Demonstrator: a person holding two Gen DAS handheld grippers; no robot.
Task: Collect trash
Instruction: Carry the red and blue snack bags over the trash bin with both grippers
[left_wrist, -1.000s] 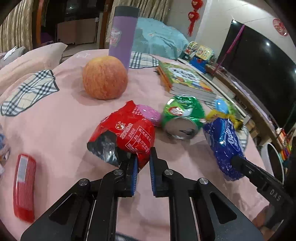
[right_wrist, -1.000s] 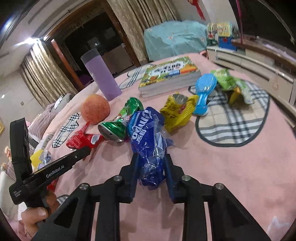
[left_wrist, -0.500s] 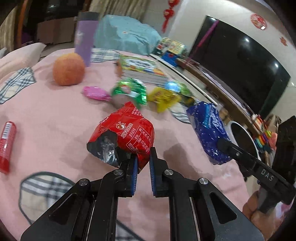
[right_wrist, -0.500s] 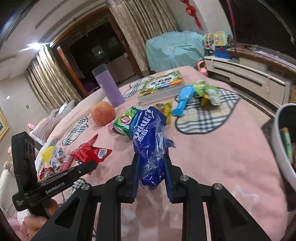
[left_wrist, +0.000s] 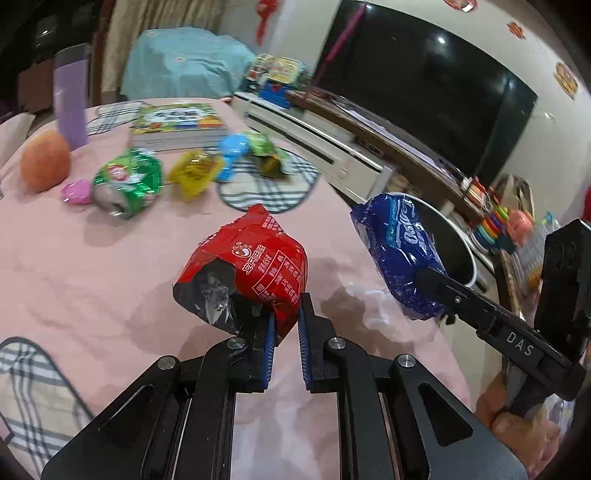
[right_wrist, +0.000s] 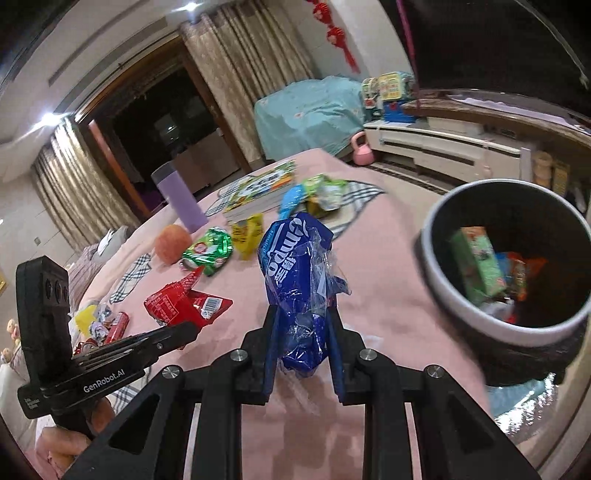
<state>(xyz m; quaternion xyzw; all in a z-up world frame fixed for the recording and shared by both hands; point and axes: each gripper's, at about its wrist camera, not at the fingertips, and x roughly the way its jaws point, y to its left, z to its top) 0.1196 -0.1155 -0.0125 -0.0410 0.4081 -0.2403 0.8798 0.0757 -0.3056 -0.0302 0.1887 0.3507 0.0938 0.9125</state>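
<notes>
Red snack wrapper (left_wrist: 255, 266) is clamped in the left gripper (left_wrist: 286, 332), held above the pink bed (left_wrist: 92, 266); beside it hangs the blue wrapper (left_wrist: 399, 251)

From the right wrist, the right gripper (right_wrist: 303, 354) pinches that blue wrapper (right_wrist: 299, 280), near the open trash bin (right_wrist: 476, 314) holding packets

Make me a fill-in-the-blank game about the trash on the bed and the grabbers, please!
1. The left gripper is holding a ____ snack bag.
2. The right gripper is holding a ____ wrapper.
3. The round bin beside the bed already has ____ inside.
4. The tall cup behind the apple is ____.

Missing words: red; blue; trash; purple
</notes>
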